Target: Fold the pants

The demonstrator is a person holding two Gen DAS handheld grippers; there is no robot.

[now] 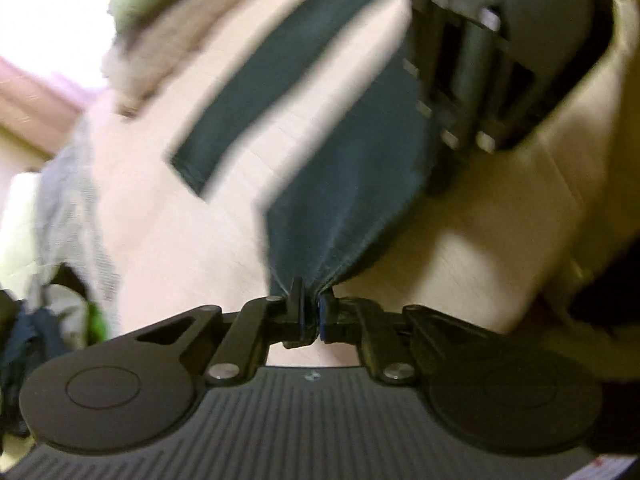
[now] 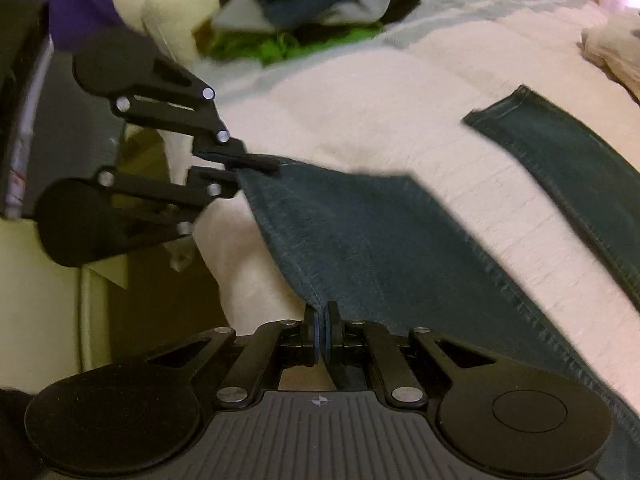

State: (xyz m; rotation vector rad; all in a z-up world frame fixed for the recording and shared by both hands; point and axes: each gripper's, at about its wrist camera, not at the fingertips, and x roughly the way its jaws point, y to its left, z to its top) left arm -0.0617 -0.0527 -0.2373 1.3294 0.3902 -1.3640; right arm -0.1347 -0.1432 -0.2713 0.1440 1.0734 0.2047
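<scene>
1. A cream ribbed bedspread (image 2: pixel 400 92) fills the background, a heap of mixed laundry (image 2: pixel 296 4) at its far edge.
2. On that bedspread lie dark teal denim pants (image 2: pixel 380 248), legs spread apart, no fold visible yet.
3. The left gripper (image 2: pixel 244 172) is clenched on the pants' waist corner.
4. The right gripper (image 2: pixel 322 336) pinches the nearer edge; all folding appears to remain.

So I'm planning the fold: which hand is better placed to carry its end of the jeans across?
Probably neither. The left gripper and right gripper are each shut on an edge of the jeans, which lie stretched between them over the white blanket. They should move together.
</scene>
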